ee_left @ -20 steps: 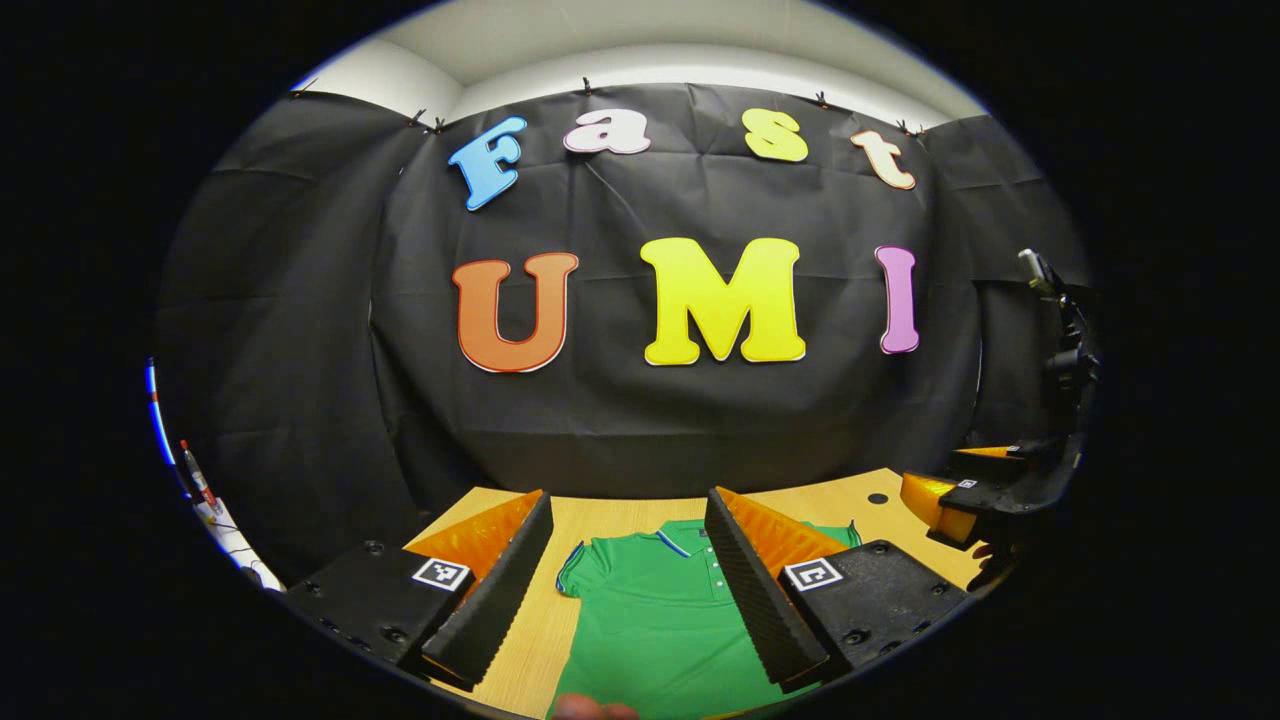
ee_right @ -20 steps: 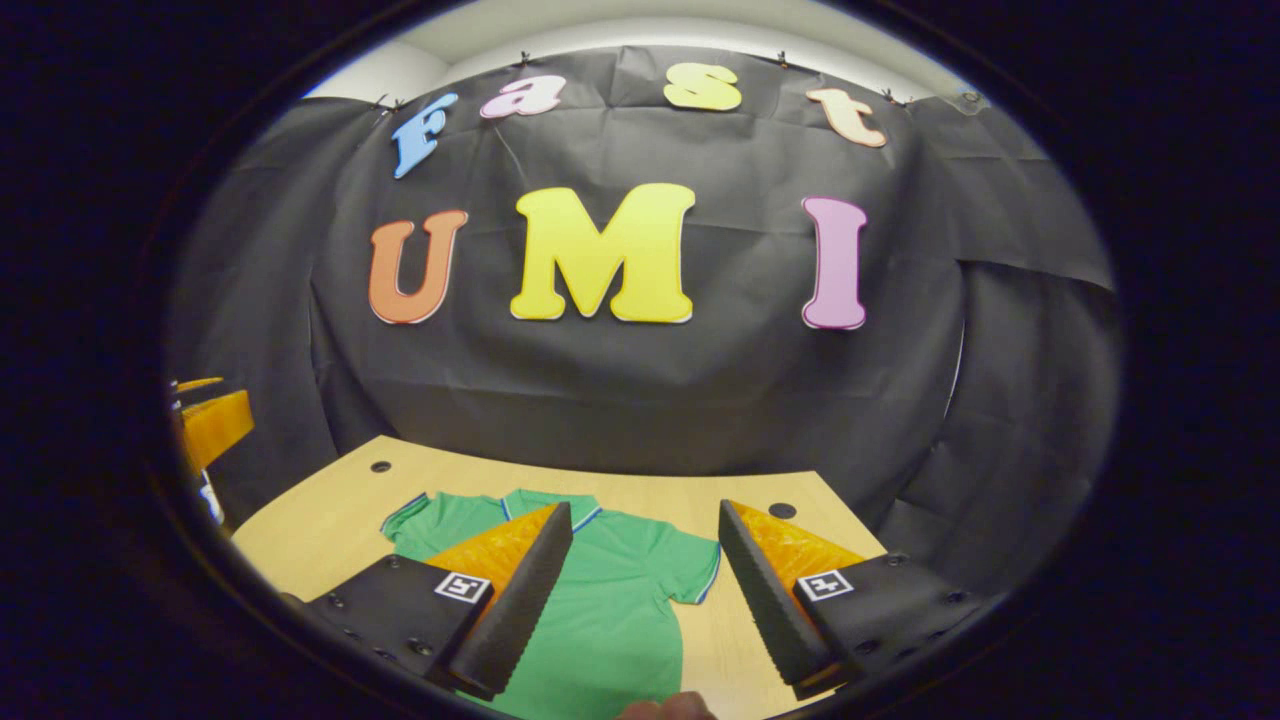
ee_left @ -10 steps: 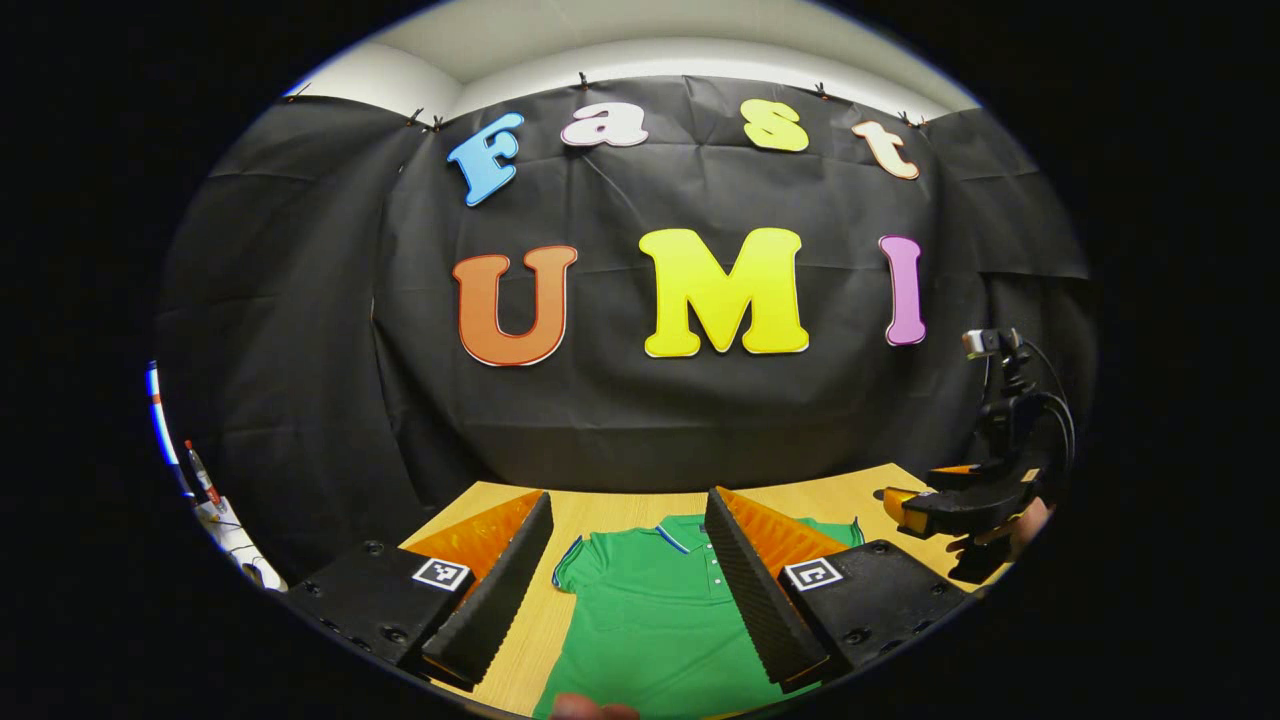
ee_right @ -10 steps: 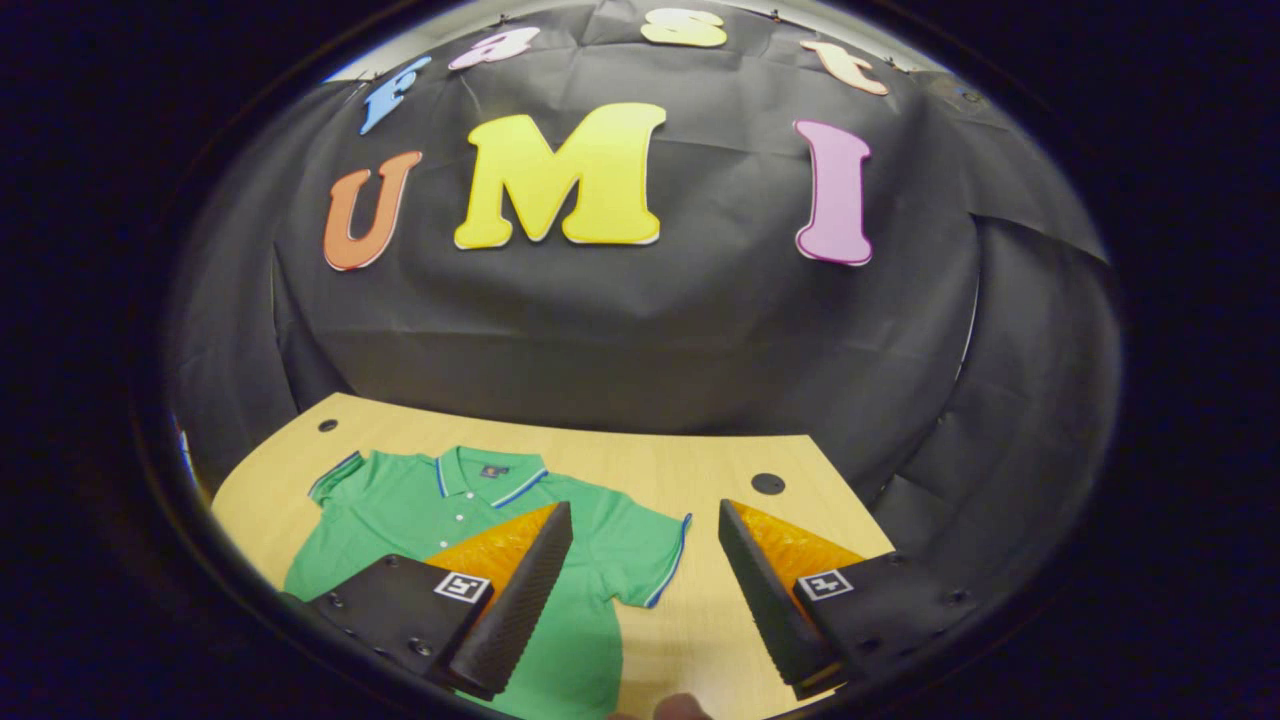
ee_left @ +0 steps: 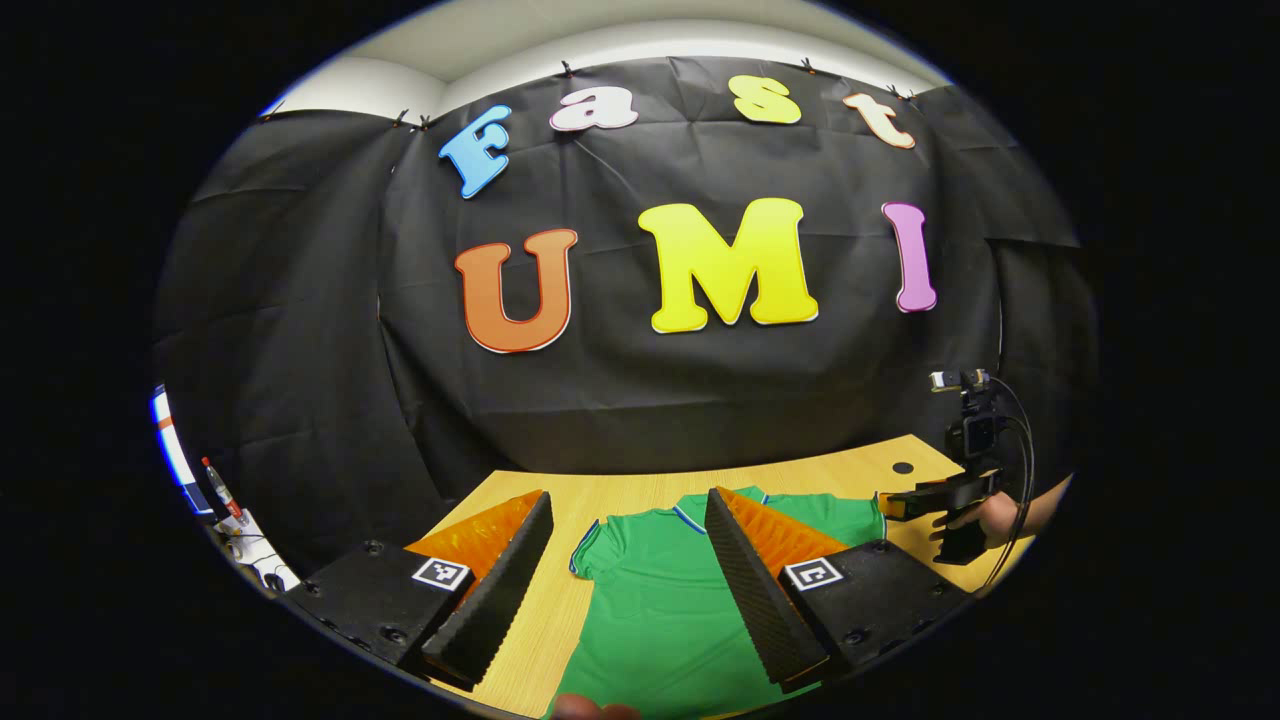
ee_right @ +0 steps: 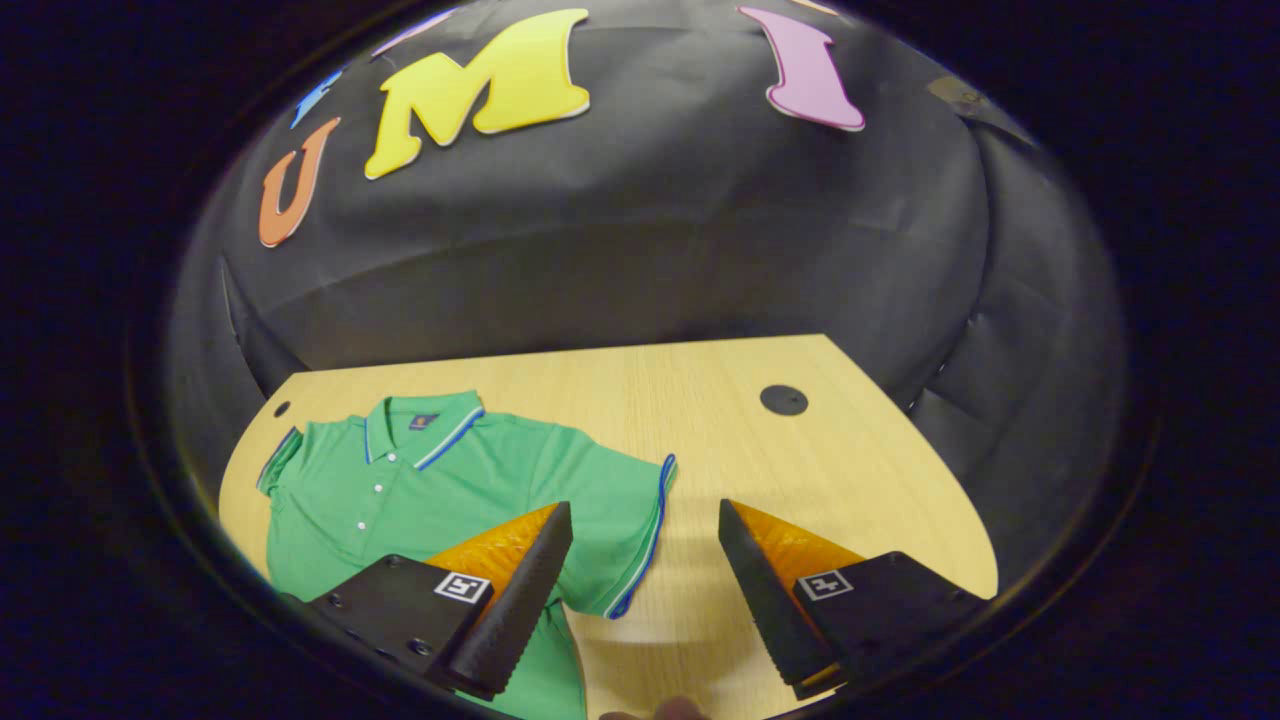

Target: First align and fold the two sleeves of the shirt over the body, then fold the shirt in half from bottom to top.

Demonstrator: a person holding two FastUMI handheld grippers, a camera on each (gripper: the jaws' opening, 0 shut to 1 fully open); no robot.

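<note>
A green polo shirt with blue-trimmed collar and cuffs lies flat, front up, on the wooden table. My right gripper hangs open above the table, tilted down over the blue-edged sleeve, which spreads out between its fingers. In the left gripper view the shirt runs between the fingers of my open left gripper, which hovers over its left half near the sleeve. Farther right there, a hand holds the right gripper low over the other sleeve.
Black cloth walls close in the table at the back and sides. Round cable holes sit in the tabletop at the far corners. Pens and white clutter stand off the table at the far left of the left gripper view.
The right gripper has tipped down and come closer to the shirt's sleeve, sinking lower beside the table in the left gripper view. The left gripper has barely shifted. Both stay open.
</note>
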